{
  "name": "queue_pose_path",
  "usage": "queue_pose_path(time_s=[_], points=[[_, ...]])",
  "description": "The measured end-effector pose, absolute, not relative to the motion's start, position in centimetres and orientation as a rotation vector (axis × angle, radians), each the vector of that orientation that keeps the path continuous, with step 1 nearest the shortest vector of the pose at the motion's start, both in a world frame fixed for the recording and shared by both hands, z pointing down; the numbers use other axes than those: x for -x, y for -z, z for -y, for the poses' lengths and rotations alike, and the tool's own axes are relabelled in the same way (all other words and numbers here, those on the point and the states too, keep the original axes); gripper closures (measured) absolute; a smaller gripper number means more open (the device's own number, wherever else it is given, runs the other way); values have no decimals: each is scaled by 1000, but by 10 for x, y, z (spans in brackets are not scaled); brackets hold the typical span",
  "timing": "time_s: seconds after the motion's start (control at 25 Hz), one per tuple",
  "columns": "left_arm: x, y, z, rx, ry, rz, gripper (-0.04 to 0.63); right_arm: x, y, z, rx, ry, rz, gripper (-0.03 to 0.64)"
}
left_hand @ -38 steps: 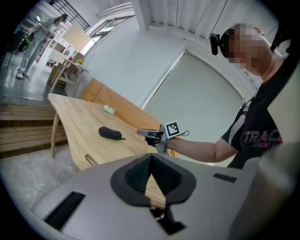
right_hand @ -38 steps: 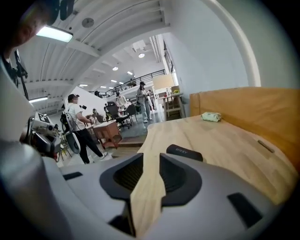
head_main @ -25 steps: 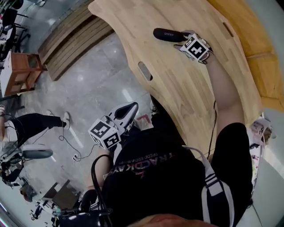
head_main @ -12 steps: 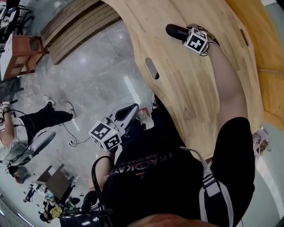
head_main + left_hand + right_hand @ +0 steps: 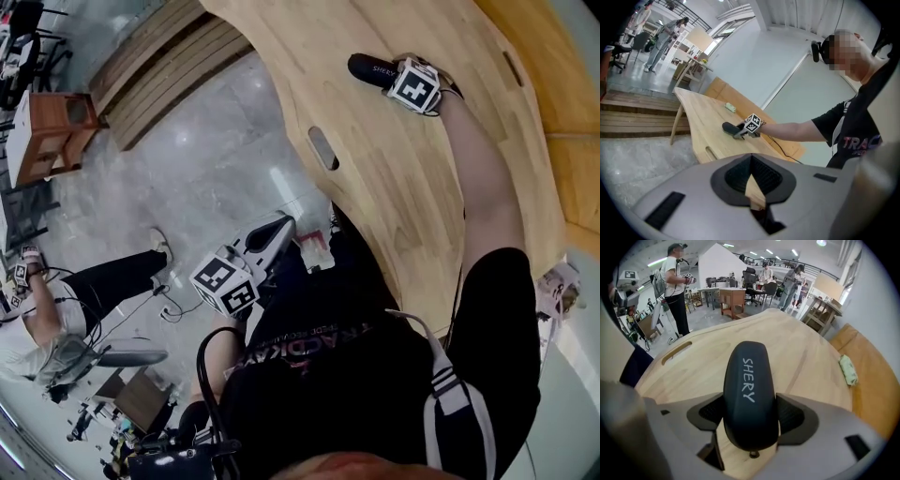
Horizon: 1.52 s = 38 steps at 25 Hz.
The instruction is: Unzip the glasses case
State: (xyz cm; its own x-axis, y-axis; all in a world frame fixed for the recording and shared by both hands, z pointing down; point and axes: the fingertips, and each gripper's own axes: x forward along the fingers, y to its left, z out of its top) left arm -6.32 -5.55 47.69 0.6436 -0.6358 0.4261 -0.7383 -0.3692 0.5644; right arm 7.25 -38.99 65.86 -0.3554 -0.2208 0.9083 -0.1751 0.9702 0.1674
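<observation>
**Glasses case sitting between the right gripper's jaws**

So the black glasses case [image 5: 750, 390] lies flat on the wooden table [image 5: 806, 357], well in from the edge. The right gripper [image 5: 749, 414] points steeply down at it with its jaws spread wide. They've just been closing a touch, one on each side of the case's near end, and the pads look right up against its sides. The left gripper [image 5: 751, 177] is fully closed with nothing in it, held off the table over the grey floor [image 5: 216, 178].
</observation>
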Motion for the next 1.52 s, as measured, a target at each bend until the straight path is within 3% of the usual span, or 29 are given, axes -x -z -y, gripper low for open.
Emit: queue_pose_path(time_s=[0.68,1.04,1.24,1.52], points=[[63,-419,118,-2480,-224,564,584,-105,-479,231,-473,106,2165,273],[37,-386,158,-2629,-210,162,578,-84,-418,152,-479,181,2160,272],[23,-372,159,-2707,-297,-152,444,-70,-403,118,-436,198,2120,273],[5,-369,115,-2746,-460,-696,426,-64,-395,87,-344,272,1966,273]])
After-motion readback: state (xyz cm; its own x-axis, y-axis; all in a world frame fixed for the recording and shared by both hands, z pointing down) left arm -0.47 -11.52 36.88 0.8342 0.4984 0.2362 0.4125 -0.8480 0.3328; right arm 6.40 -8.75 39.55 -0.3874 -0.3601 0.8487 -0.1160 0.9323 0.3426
